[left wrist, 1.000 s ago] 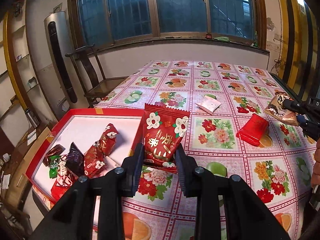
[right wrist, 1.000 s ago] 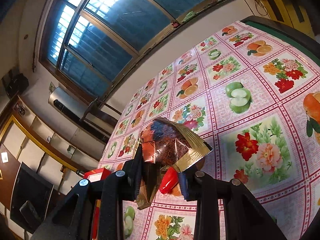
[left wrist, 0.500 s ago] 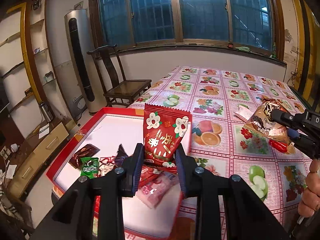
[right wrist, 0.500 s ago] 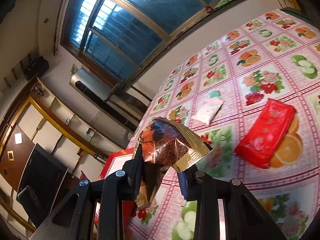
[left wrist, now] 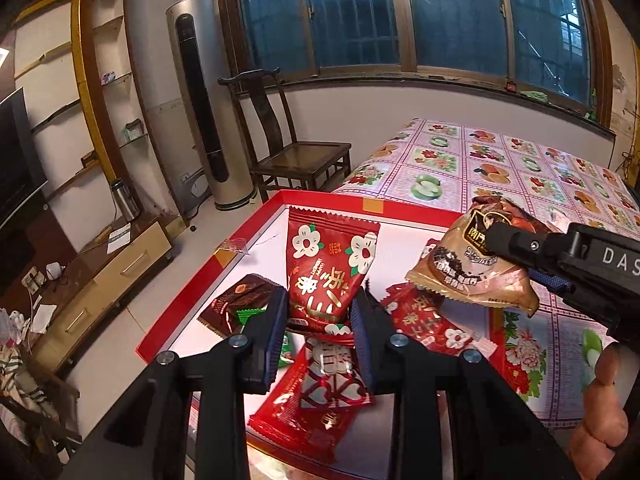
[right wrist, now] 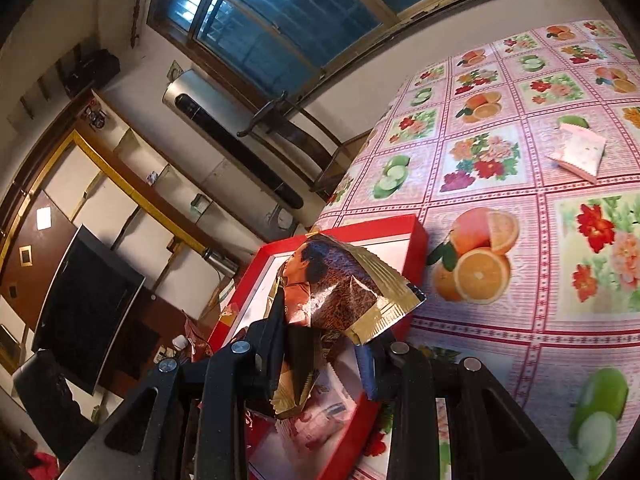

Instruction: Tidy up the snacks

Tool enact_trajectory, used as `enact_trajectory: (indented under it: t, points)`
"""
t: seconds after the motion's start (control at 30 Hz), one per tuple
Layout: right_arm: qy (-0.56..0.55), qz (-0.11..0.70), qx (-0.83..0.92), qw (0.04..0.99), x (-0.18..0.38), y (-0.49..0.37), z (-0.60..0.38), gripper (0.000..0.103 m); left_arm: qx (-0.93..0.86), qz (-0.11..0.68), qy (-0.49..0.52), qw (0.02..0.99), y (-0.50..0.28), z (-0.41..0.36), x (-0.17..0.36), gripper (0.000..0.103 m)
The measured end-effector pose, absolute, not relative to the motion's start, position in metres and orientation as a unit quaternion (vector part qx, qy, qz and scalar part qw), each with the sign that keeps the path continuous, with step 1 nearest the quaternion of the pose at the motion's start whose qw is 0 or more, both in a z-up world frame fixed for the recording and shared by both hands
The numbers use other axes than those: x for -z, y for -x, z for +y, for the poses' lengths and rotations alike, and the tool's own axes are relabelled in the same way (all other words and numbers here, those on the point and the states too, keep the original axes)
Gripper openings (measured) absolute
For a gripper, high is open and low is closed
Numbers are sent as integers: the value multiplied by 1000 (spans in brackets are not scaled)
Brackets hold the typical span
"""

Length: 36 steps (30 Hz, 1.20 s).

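The left gripper [left wrist: 320, 312] is clamped on a red snack packet [left wrist: 328, 264] with white flowers, holding it upright above the red tray [left wrist: 180, 300]. The right gripper [right wrist: 320, 344] pinches a crumpled brown-and-gold snack bag [right wrist: 340, 288] over the tray's near corner, seemingly not touching it. Inside the tray lie more red packets [left wrist: 424, 320] and a dark brown one [left wrist: 240, 300]. A pink packet [right wrist: 580, 152] lies on the flowered tablecloth [right wrist: 520, 200], well away from the tray.
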State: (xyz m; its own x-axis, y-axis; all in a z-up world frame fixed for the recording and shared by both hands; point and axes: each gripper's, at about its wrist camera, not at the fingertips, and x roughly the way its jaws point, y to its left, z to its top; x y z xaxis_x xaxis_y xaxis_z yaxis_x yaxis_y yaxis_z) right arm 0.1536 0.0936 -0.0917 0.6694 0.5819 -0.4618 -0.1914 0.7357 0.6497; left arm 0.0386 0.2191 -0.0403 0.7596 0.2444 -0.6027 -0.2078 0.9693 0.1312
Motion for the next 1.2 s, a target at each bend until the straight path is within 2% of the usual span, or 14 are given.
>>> enact_trajectory:
  t: [0.2,0.27,0.3,0.33,0.4,0.5,0.63,0.7,0.8,0.93,1.13,1.2]
  points:
    - [-249,357,-212,875,91,-172,134,37,-154,331,-49,930,-60,240,34,32]
    - [-237,358,-205,880,87,-173,136,42,-159,328,-52,930,-61,244,30,46]
    - [-235,350,-198,885,84,-170,130,45,-160,323,-52,931,-60,244,28,60]
    - [-234,339,-189,891,80,-166,121,48,-162,316,-53,933,-58,243,26,69]
    - [-235,318,-153,906,71,-157,96,60,-164,303,-54,937,-54,239,23,70]
    - [-235,304,-84,919,57,-138,46,62,-148,301,-47,941,-49,229,22,74]
    - [-195,290,150,925,40,-101,-39,64,-120,301,-38,945,-42,209,22,75]
    - [-190,313,265,892,49,-93,-90,65,-102,303,-40,947,-39,196,23,75]
    - [-241,347,345,838,72,-91,-147,65,-78,308,-49,947,-35,176,25,75]
    - [-264,381,354,813,88,-106,-164,65,-60,307,-65,948,-24,160,24,75]
    - [-191,446,354,800,101,-154,-129,64,-62,306,-73,947,-14,154,18,75]
    - [-187,436,354,806,103,-151,-126,64,-64,303,-77,948,-12,153,14,75]
